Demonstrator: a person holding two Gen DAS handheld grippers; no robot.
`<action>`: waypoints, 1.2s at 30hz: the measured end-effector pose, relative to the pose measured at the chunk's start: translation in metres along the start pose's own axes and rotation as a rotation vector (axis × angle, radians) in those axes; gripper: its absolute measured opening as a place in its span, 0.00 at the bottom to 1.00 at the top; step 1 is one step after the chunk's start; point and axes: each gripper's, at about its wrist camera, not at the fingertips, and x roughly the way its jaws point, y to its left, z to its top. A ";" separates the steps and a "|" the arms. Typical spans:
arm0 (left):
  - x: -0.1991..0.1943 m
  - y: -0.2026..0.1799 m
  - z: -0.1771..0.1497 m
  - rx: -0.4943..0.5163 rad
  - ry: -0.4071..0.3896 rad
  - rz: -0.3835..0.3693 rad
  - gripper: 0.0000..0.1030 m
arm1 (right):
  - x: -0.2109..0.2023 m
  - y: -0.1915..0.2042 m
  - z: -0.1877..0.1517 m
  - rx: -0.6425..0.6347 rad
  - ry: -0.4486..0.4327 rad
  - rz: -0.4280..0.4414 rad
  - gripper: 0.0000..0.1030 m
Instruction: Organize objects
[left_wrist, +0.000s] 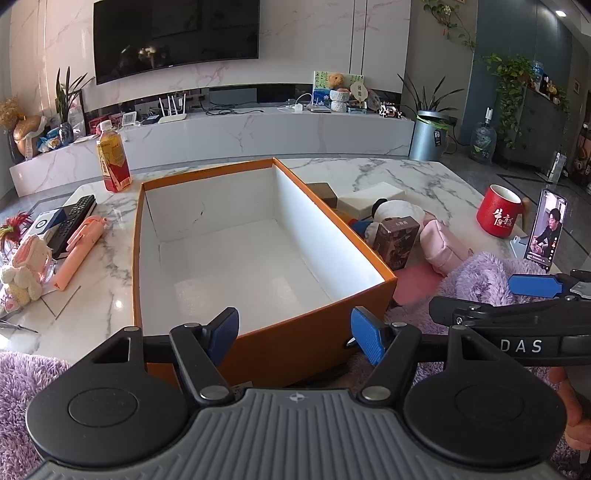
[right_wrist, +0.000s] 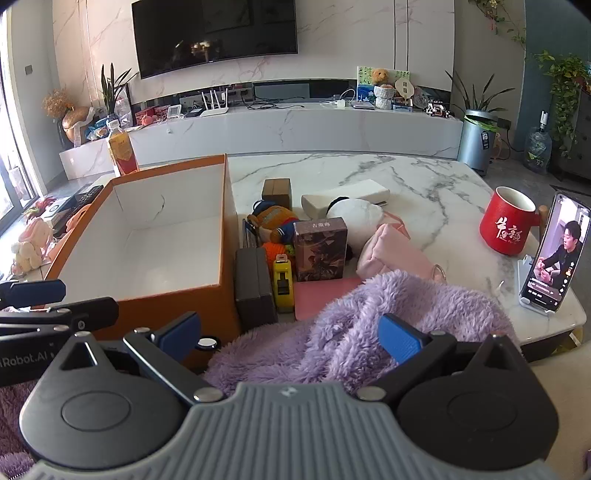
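Note:
An empty orange box (left_wrist: 369, 302) with a white inside stands on the marble table (left_wrist: 424, 177); it also shows in the right wrist view (right_wrist: 177, 310). Right of it lies a pile: a dark patterned box (right_wrist: 320, 248), a white plush (right_wrist: 354, 218), a pink pouch (right_wrist: 391, 254), an orange doll (right_wrist: 275, 219), a yellow tool (right_wrist: 283, 282), a black case (right_wrist: 255, 288), a brown box (right_wrist: 277, 192) and a white box (right_wrist: 347, 197). My left gripper (left_wrist: 294, 335) is open and empty at the box's near wall. My right gripper (right_wrist: 291, 334) is open and empty over a purple fluffy cloth (right_wrist: 369, 317).
A red mug (right_wrist: 508, 225) and a phone on a stand (right_wrist: 554, 258) sit at the right. A drink bottle (left_wrist: 112, 162), remote (left_wrist: 74, 221), pink pen-like item (left_wrist: 79, 247) and plush bunny (left_wrist: 26, 269) lie left of the box. A TV console stands behind.

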 end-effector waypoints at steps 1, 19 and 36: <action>0.000 0.000 0.000 0.002 0.002 0.001 0.78 | -0.001 0.000 0.002 0.000 0.003 0.002 0.99; 0.004 0.003 -0.003 -0.009 0.034 0.007 0.77 | 0.000 0.001 0.002 -0.008 0.009 0.002 0.99; 0.007 0.001 -0.004 -0.003 0.045 0.004 0.77 | 0.000 -0.002 0.000 -0.006 0.017 0.002 0.99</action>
